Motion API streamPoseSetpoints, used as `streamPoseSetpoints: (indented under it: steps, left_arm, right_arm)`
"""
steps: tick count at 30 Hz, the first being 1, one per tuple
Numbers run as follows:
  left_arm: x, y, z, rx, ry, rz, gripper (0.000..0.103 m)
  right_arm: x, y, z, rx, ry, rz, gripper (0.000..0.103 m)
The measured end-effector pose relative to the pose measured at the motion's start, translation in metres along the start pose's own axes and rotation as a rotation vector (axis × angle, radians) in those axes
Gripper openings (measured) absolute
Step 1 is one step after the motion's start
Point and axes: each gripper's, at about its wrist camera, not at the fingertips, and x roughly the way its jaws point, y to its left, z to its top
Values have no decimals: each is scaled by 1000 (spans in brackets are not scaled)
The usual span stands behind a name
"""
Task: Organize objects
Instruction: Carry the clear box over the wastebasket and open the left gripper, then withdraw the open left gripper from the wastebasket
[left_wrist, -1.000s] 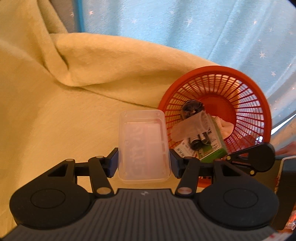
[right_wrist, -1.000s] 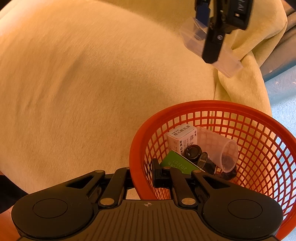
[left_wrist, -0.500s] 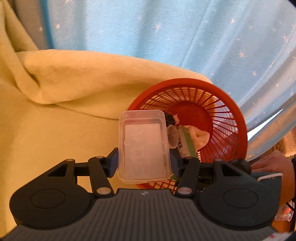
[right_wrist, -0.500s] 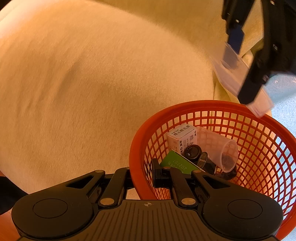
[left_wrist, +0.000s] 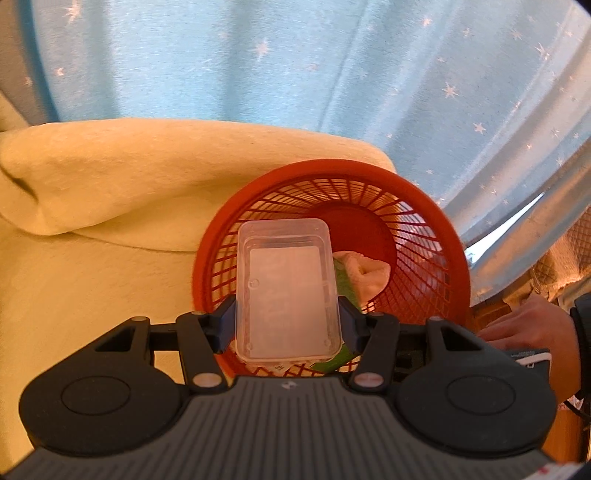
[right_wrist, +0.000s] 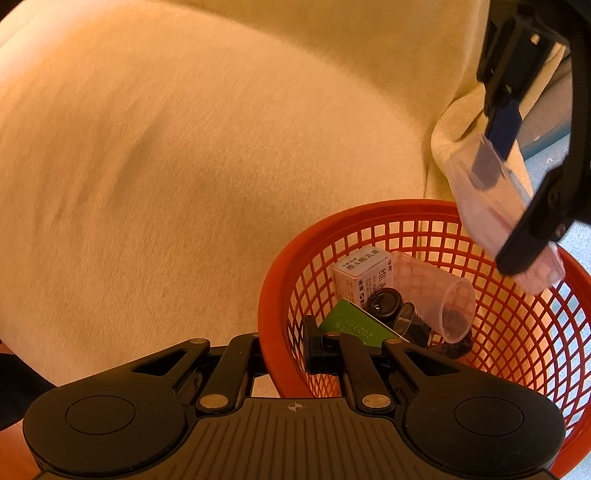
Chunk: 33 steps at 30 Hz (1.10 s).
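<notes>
My left gripper (left_wrist: 287, 325) is shut on a clear rectangular plastic box (left_wrist: 286, 288) and holds it over the near part of the red mesh basket (left_wrist: 424, 206). In the right wrist view that same clear box (right_wrist: 495, 206) hangs above the basket's far rim, between the other gripper's black fingers (right_wrist: 532, 229). My right gripper (right_wrist: 284, 350) is shut on the red basket's (right_wrist: 273, 295) near rim, one finger inside and one outside. Inside lie a white carton (right_wrist: 360, 277), a green box (right_wrist: 351, 326), a clear cup (right_wrist: 436, 295) and dark round items (right_wrist: 386, 302).
A yellow blanket (right_wrist: 184, 166) covers the surface under and around the basket, bunched in a fold (left_wrist: 129, 177) at the left. A blue star-patterned curtain (left_wrist: 332, 74) hangs behind. A person's hand (left_wrist: 524, 328) is at the right edge. A pale cloth (left_wrist: 365, 269) lies in the basket.
My left gripper has carried the clear box rightwards from over the blanket to above the basket. The right gripper and the basket have stayed put.
</notes>
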Motion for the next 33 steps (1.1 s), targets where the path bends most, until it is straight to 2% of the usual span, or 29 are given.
streamPoseSetpoints:
  steps: [3,6,7,9,16,22,25,33]
  left_arm:
    - [9,-6,6,13,3,-32,51]
    - [21,-13,12,21,11,-121,52]
    - [22,-16,13,27,-4,-123,57]
    - [21,-20,14,35,-27,-113,59]
    - [-1,-3,1,5,-64,-11,59]
    - [-22,39,-28,-131,-59,125,61]
    - [-28,58,-42,-200,-46,170,62]
    - [-44,77,-79,-301,-23,218,64]
  right_arm:
    - [0,-1,-1,4,-4,0,3]
    - [-1,-2,-2,10,-8,-1,3]
    - [-1,-2,-2,10,-9,-1,3]
    - [-2,-1,-3,12,-10,-1,3]
    - [-1,-5,-4,21,-16,-2,3]
    - [0,-7,-4,28,-13,0,3]
    - [0,-8,-2,25,-11,-1,3]
    - [-2,-5,2,19,2,-13,3]
